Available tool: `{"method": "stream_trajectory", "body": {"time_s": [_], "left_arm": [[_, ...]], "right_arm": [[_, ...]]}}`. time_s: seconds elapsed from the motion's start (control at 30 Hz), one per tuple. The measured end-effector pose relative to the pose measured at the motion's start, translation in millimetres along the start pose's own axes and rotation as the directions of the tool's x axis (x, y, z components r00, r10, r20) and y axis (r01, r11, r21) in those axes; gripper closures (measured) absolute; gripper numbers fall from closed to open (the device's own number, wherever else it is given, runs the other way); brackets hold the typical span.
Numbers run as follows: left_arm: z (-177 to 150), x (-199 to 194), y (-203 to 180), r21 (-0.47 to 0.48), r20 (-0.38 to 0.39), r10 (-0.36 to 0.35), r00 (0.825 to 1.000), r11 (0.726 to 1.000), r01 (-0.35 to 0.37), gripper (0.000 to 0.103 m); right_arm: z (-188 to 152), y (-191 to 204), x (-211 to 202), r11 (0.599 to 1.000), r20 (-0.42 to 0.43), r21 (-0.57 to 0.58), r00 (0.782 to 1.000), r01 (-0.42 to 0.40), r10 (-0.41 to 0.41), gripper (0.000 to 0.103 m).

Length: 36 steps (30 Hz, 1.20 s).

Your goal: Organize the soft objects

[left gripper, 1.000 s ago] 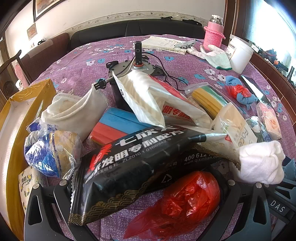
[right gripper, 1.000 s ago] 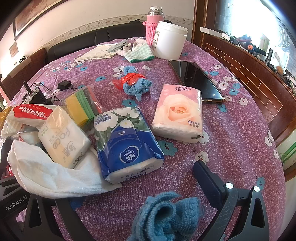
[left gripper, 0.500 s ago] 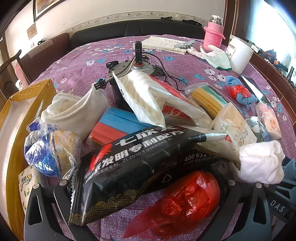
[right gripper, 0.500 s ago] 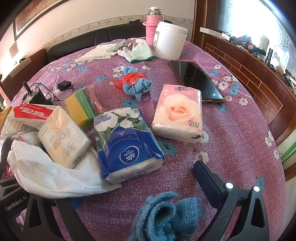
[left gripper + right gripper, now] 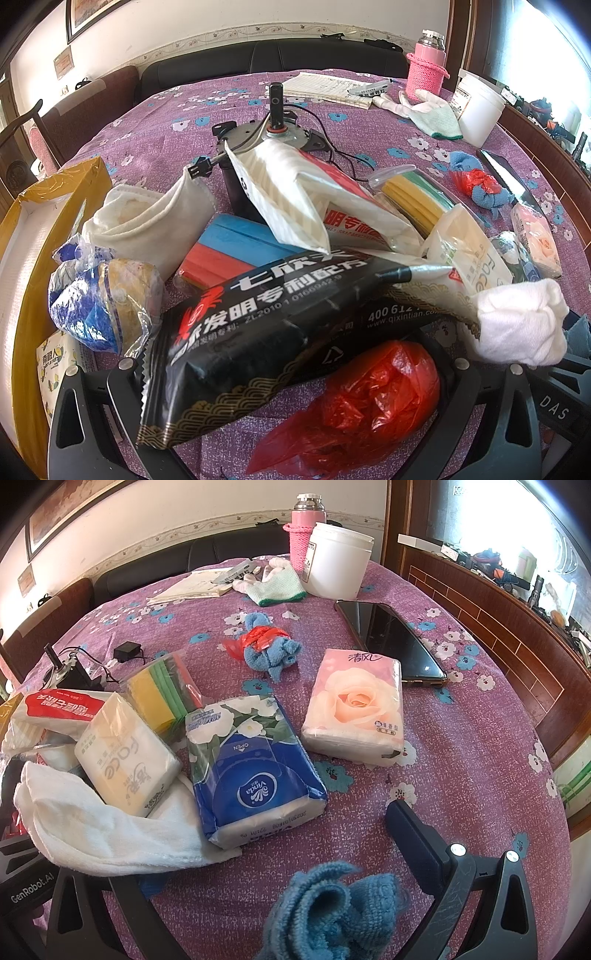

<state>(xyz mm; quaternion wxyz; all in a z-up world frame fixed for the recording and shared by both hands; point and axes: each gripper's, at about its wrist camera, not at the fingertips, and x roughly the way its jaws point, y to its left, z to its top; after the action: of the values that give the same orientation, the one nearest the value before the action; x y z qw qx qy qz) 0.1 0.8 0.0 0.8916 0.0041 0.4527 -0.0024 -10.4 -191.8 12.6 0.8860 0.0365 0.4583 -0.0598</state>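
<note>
Nothing has shifted since a second ago. The left tool [image 5: 280, 384] sits spread wide around a crumpled red plastic bag [image 5: 362, 402] and a black foil packet [image 5: 280, 325] reading "400 612" and "qixintian". The right tool [image 5: 258, 867] is spread too, a blue knitted cloth [image 5: 332, 912] between its fingers on the purple floral surface [image 5: 461, 775]. Beyond lie the blue "Vinda" tissue pack [image 5: 255, 771] and the cream "face" pack [image 5: 125, 753].
</note>
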Motion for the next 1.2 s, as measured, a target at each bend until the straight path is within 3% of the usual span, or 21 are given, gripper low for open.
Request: {"method": "stream_trajectory", "body": {"time_s": [0.23,0.47,0.6,0.8,0.9,0.97,1.07,1.2], "left_arm": [[-0.6,-0.6,0.9,0.007,-0.004,-0.007,1.000,1.000,0.007,0.000],[-19.7,-17.1,0.7,0.083,-0.056,-0.053,0.997,0.995,0.057,0.000],[-16.1,-14.7,0.8,0.076,-0.063,-0.045,0.997,0.996,0.049,0.000],[-12.8,-11.3,-0.2,0.043,-0.046,-0.029,0.999,0.999,0.031,0.000],[-12.5,-11.5,1.7,0.047,-0.047,-0.041,0.998,0.998,0.043,0.000],[-13.3,-16.2,7.0,0.049,-0.046,-0.095,0.994,0.994,0.097,0.000],[-21.9,-43.8,26.0,0.015,0.009,-0.197,0.980,0.980,0.197,0.001],[-30.8,-93.1,48.7,0.052,0.147,-0.219,0.965,0.975,0.214,0.000]], "right_arm": [[-0.1,-0.7,-0.4,1.000,0.000,0.000,1.000,-0.001,0.001,0.001],[0.5,-1.8,0.2,1.000,-0.016,-0.005,1.000,-0.008,0.008,0.001],[3.6,-2.5,1.0,1.000,-0.076,0.002,0.997,-0.002,0.002,0.001],[2.3,-1.6,0.1,1.000,-0.064,-0.002,0.998,-0.001,0.001,0.001],[1.0,-1.4,-0.4,1.000,-0.058,0.005,0.998,0.002,-0.002,0.001],[-0.4,-1.9,-2.4,1.000,-0.061,0.009,0.998,0.011,-0.010,0.001],[-6.0,-4.4,-11.7,1.000,-0.057,0.012,0.998,0.012,-0.011,0.001],[-12.5,-12.6,-43.8,1.000,0.027,0.016,1.000,-0.007,0.007,0.001]]}}
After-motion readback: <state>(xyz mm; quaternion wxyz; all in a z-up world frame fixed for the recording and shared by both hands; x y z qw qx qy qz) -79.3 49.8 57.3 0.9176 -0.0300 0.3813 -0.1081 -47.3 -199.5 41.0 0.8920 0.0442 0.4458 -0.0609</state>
